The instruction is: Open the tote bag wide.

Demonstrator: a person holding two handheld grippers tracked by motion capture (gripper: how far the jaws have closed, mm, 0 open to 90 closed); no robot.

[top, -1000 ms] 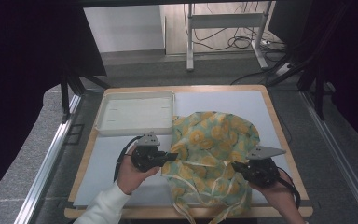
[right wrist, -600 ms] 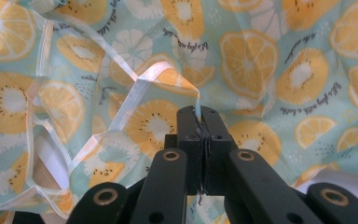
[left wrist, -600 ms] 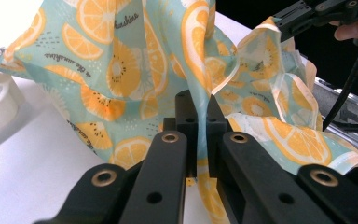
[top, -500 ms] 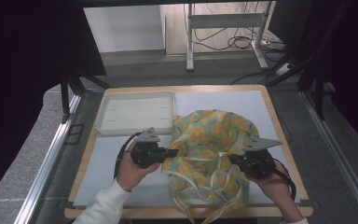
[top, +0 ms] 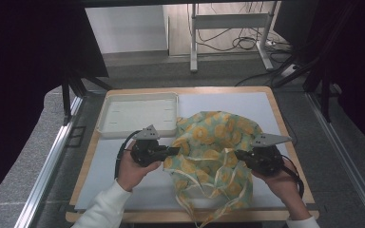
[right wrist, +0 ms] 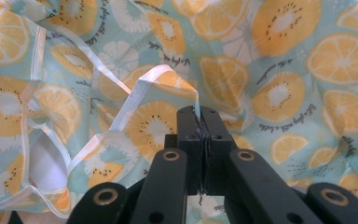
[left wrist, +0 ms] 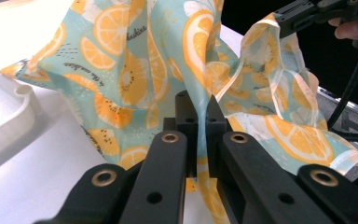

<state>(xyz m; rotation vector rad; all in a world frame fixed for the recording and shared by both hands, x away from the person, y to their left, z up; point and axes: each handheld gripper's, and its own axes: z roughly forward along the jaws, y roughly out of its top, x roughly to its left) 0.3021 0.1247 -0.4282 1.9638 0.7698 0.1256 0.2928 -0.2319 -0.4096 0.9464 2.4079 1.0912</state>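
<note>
White tray (top: 138,114): shallow, rectangular, set on the bench (top: 123,190) beyond the left tool, a little to that tool's left; apart from the tool. In the left gripper view its rounded corner (left wrist: 9,107) is seen at the left edge, with a corner of the cloth lying close beside it.

Left tool (top: 175,151): held in the person's left hand (top: 135,168), white sleeve (top: 104,209) below it, grey three-cornered plate on top. Its jaws are drawn nearly together on a fold of the cloth, which is pinched between them, as seen in the left gripper view (left wrist: 198,108).

Cloth (top: 214,152): pale teal fabric printed with orange and kiwi slices, edged with light trim and ties. It is spread in a rumpled heap between the two tools, touching both, and reaches from just beside the tray's near right corner to the bench's near edge. In the left gripper view the cloth (left wrist: 135,60) is seen lifted and draped above the jaws. In the right gripper view the cloth (right wrist: 270,70) is seen ahead of the jaws, with loops of trim to their left.

Right tool (top: 238,154): held in the person's right hand (top: 280,183), black cable trailing behind. Its jaws are fully closed on a thin edge of the cloth (right wrist: 197,112).
</note>
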